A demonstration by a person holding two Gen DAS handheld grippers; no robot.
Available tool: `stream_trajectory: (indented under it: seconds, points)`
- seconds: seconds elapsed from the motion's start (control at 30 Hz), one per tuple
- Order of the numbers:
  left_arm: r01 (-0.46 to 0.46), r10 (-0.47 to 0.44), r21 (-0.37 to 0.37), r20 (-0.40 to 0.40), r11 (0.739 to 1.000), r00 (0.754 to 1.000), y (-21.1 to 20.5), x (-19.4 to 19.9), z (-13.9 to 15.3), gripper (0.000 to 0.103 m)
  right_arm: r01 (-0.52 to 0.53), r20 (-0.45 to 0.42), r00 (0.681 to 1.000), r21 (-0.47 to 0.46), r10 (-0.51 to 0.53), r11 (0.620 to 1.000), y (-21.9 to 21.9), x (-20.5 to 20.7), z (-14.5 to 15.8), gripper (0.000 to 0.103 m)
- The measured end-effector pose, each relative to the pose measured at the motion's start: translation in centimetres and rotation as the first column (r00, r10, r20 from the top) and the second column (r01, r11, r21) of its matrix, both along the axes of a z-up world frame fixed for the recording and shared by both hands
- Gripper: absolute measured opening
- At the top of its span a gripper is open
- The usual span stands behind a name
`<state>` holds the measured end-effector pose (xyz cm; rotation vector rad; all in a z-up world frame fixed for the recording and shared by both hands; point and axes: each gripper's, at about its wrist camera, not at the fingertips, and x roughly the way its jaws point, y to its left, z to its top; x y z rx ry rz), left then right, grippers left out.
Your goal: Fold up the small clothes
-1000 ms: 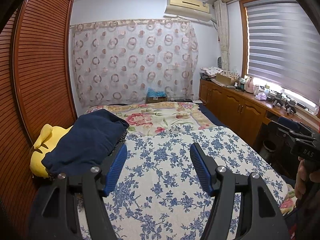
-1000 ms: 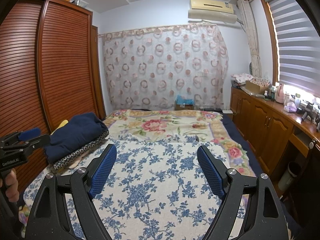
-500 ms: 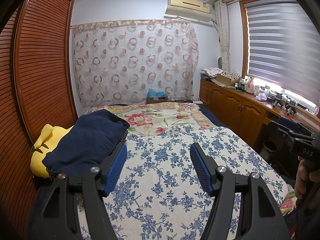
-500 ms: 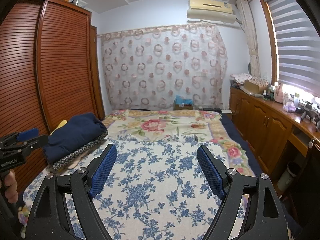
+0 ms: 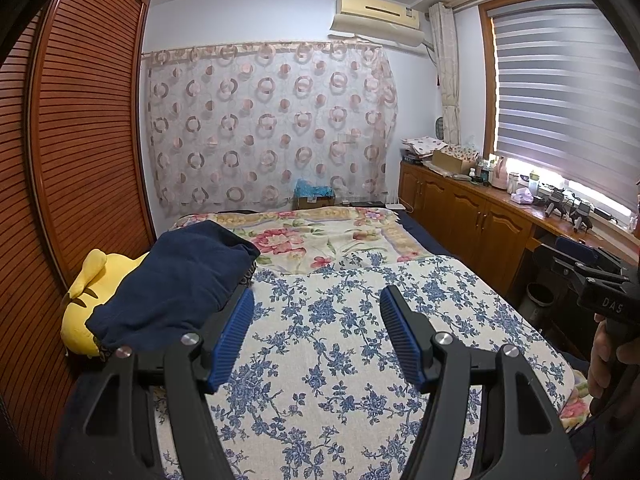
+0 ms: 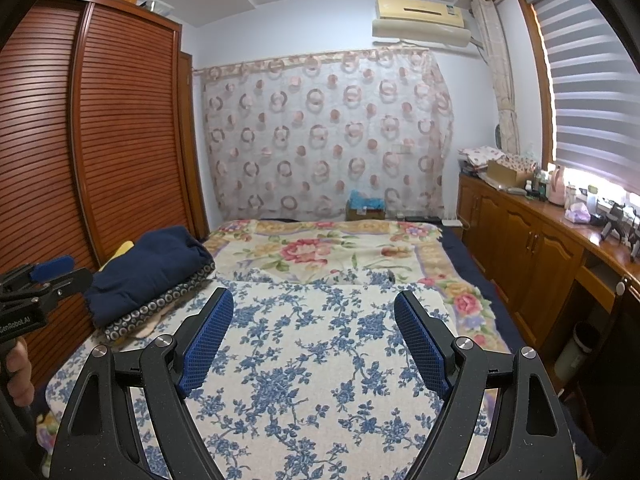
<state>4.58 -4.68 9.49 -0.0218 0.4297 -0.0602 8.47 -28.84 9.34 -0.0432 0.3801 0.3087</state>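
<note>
navy cloth, a folded garment (image 5: 176, 276), lies stacked ahead-left of my left gripper (image 5: 316, 336), on a dotted piece (image 6: 160, 306). both my grippers, right gripper (image 6: 314, 336) too, gape empty over the blue-flowered bedspread (image 6: 304, 380). i see nothing left unfolded; likely done.

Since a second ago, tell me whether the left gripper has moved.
No. In its own view the left gripper frames the navy bundle and the air conditioner just as before; its fingers are equally far apart.
</note>
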Motion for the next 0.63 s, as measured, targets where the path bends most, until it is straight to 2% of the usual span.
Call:
stream_trajectory:
  seconds: [0.63]
  points:
    - [0.0, 0.0, -0.002, 0.002, 1.0, 1.0, 0.03, 0.05, -0.06, 0.066, 0.0, 0.001, 1.0, 0.0, 0.0, 1.0, 0.07, -0.02, -0.12, 0.085]
